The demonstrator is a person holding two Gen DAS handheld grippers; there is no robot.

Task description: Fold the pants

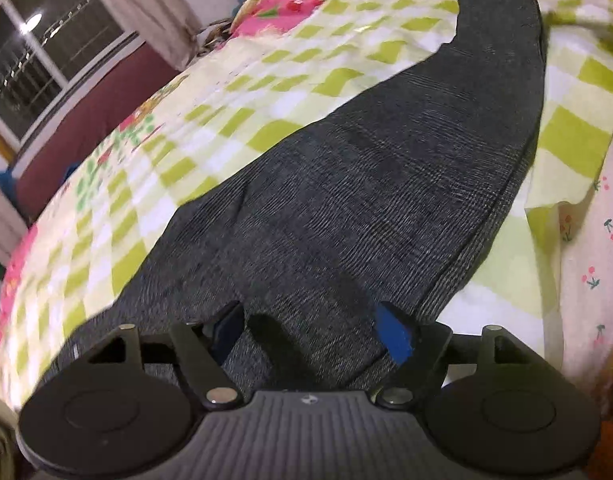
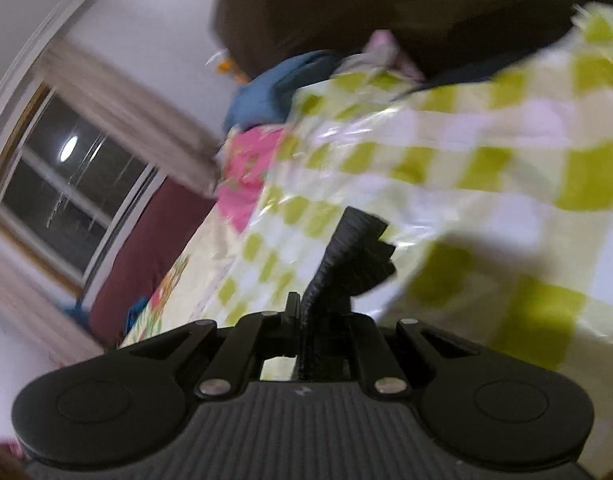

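Observation:
Dark grey checked pants [image 1: 386, 184] lie flat on a bed, running from right under my left gripper to the far top of the left wrist view. My left gripper [image 1: 310, 328] is open just above the near end of the pants, with one finger on each side of the cloth. In the right wrist view, which is blurred, my right gripper [image 2: 302, 312] is shut on a bunched piece of the dark pants fabric [image 2: 346, 256] that sticks up from between the fingers, held above the bed.
The bed has a green-and-white checked cover [image 1: 234, 120] with pink flower patches. A cherry-print sheet [image 1: 594, 272] lies at the right. A window [image 1: 34, 64] with curtains and a maroon wall are at the left. Blue cloth [image 2: 266, 92] lies at the bed's far end.

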